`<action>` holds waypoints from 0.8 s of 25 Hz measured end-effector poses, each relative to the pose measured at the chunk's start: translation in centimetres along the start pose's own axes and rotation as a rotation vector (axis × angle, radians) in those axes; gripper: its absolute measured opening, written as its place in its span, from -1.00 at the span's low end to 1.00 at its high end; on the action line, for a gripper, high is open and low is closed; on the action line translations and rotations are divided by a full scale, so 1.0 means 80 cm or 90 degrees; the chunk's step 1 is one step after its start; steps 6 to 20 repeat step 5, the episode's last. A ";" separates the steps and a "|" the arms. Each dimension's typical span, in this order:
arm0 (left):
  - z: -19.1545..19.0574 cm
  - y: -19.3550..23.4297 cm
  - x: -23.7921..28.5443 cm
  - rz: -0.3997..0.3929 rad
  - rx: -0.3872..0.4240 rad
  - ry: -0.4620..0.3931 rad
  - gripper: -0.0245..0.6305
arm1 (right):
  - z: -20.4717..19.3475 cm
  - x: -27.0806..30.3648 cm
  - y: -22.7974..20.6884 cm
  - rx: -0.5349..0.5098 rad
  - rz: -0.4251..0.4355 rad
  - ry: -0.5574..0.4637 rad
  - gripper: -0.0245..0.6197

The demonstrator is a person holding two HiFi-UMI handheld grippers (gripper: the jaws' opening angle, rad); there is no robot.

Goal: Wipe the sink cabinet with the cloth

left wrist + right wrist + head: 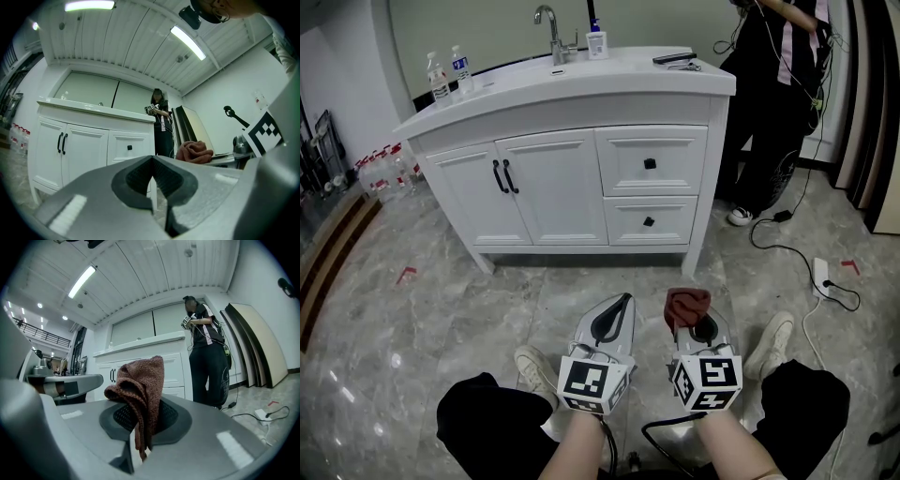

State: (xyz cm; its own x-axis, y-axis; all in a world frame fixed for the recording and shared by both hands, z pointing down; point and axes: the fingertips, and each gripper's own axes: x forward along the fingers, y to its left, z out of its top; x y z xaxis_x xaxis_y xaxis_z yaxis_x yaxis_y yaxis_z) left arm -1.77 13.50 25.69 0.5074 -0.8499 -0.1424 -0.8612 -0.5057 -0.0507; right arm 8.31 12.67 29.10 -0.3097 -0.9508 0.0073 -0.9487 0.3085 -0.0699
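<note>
Step in hand looks like the approach, no wiping begun yet: both grippers sit low over the person's lap, well apart from the sink cabinet (572,187) across the grey floor (441,309). Right gripper (140,437): fingers (197,441) clamped on the cloth (143,380), a reddish-brown bunch pinched low down & sticking up past the tips. Left gripper (152,192): fingers (108,201) together w/ only a hairline slit btwn them, holding nothing. Cabinet doors & drawer fronts face the person; its worktop (628,73) carries water bottles (448,77) & a faucet (549,33). A 2nd person (778,103) stands at the cabinet's right end, near cables on the floor. Next move, prob: bring the right gripper fwd to a cabinet front or the top, then press & sweep. That calls for turning the bunch toward the surface so fabric, not finger tips, makes contact.
</note>
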 end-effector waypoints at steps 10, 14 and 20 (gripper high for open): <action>0.002 -0.002 0.000 0.001 0.001 -0.008 -0.93 | 0.004 -0.001 -0.003 -0.004 -0.001 -0.003 -0.69; 0.002 -0.002 0.000 0.001 0.001 -0.008 -0.93 | 0.004 -0.001 -0.003 -0.004 -0.001 -0.003 -0.69; 0.002 -0.002 0.000 0.001 0.001 -0.008 -0.93 | 0.004 -0.001 -0.003 -0.004 -0.001 -0.003 -0.69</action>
